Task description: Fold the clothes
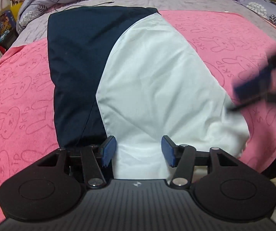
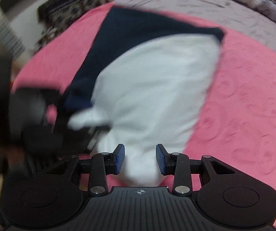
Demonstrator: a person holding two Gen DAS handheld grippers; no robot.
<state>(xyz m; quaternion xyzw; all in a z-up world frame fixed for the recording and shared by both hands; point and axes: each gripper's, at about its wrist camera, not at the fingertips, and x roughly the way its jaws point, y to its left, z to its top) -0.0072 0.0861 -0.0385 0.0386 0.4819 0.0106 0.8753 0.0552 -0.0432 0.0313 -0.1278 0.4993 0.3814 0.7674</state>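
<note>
Garment [image 1: 157,80] beneath parted left claw [image 1: 138,151]

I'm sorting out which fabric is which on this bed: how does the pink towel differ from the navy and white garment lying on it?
The pink towel is one colour with embossed rabbit outlines; the navy and white garment is plain and two-toned. The towel lies underneath and spreads wider; the garment sits on top, narrower. The towel looks plush, the garment smooth and thin. Both lie roughly flat on the bed.
</note>
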